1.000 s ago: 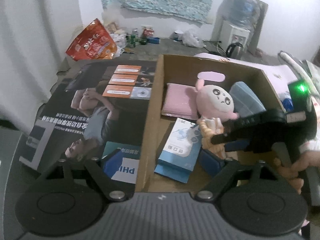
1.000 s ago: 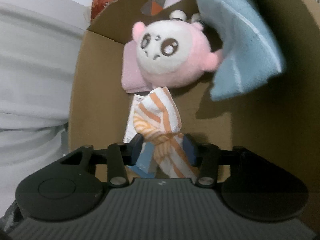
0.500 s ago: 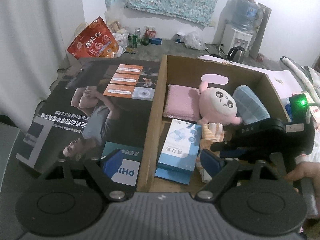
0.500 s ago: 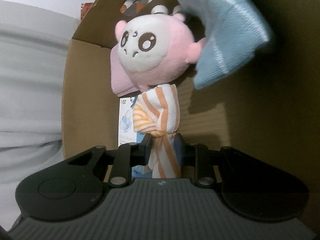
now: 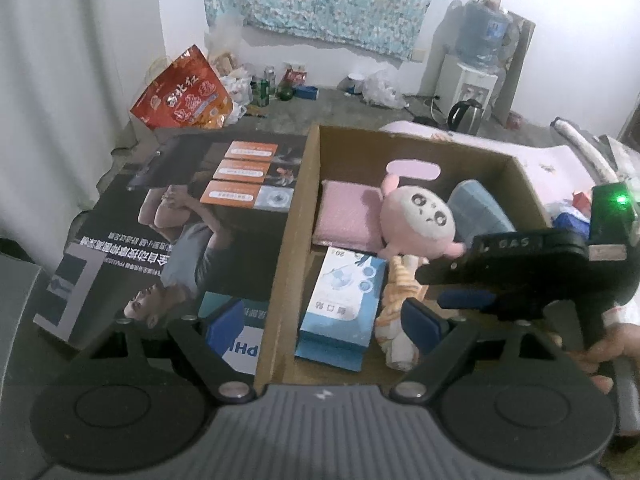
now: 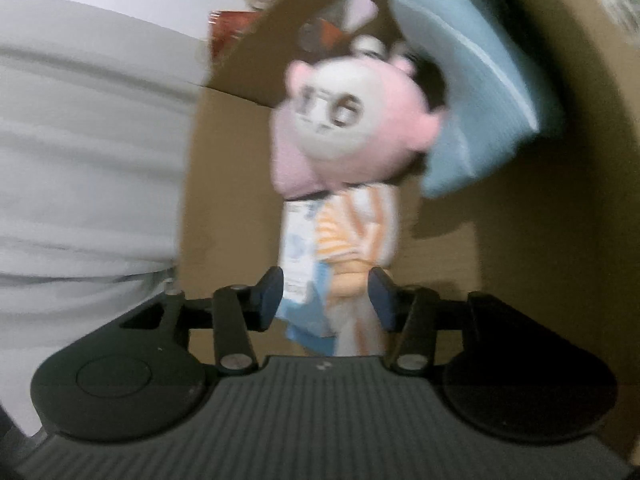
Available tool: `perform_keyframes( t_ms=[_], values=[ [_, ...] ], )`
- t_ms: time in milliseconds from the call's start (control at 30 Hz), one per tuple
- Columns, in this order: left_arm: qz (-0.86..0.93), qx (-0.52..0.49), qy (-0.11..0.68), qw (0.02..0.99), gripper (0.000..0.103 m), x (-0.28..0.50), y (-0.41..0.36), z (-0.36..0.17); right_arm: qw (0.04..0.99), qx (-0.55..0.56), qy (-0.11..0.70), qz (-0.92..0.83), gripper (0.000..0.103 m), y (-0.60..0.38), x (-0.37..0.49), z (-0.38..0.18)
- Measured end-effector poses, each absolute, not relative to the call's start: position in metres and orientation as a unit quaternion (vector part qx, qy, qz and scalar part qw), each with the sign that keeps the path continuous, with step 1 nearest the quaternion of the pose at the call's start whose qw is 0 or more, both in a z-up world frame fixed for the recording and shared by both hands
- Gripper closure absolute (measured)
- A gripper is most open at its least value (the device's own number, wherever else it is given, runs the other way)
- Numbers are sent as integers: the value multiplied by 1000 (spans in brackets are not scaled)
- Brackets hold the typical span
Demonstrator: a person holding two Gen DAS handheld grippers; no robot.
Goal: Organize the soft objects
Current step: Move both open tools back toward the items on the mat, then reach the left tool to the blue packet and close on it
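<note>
Two views, the right wrist one motion-blurred, so the doll (image 6: 352,120) face and the print on the pack (image 6: 298,256) are hard to read there. In the left wrist view the right gripper (image 5: 476,300) covers part of the blue towel (image 5: 478,212) and the box's right wall; the hand (image 5: 600,348) holding it is cut off at the frame edge.

Box (image 5: 294,216) is crowded: pink cloth (image 5: 344,216) at the back, doll in front of it, blue towel leaning on the right wall, pack and striped cloth (image 5: 394,300) on the floor. Free floor only at the near right.

Left gripper (image 5: 324,320) fingers are spread wide, straddling the box's left wall, nothing between them.

Right gripper (image 6: 326,296) had the striped cloth (image 6: 356,248) pinched half a second ago; its jaws have just been opening, pads now stand clear either side, cloth lying in the box between them.
</note>
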State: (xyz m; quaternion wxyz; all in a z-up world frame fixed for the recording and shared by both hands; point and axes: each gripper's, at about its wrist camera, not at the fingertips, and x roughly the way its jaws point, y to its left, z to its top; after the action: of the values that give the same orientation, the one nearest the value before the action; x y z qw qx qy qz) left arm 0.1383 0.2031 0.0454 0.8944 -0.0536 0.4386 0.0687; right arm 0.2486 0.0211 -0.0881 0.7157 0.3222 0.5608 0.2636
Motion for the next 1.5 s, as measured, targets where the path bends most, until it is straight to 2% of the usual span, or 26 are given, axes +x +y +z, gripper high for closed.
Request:
perform_keyframes(
  t_ms=[400,633,700,1000,1233,1500],
  values=[
    [39,-38,418,907,15,121,162,82,731,333,455,385,47,-53,206,7],
    [-20,8,405,914,9,124,103,91,797,300,372,370,33,-164,155,40],
    [-44,23,402,914,6,128,82,91,809,306,356,355,32,-197,142,39],
    [-116,60,416,900,6,171,1,66,863,326,309,230,31,-294,94,-7],
    [-132,65,438,887,6,213,-44,54,879,308,316,177,30,-308,104,-52],
    [-124,88,458,876,6,266,-86,47,885,291,322,171,29,-318,131,-65]
  ],
)
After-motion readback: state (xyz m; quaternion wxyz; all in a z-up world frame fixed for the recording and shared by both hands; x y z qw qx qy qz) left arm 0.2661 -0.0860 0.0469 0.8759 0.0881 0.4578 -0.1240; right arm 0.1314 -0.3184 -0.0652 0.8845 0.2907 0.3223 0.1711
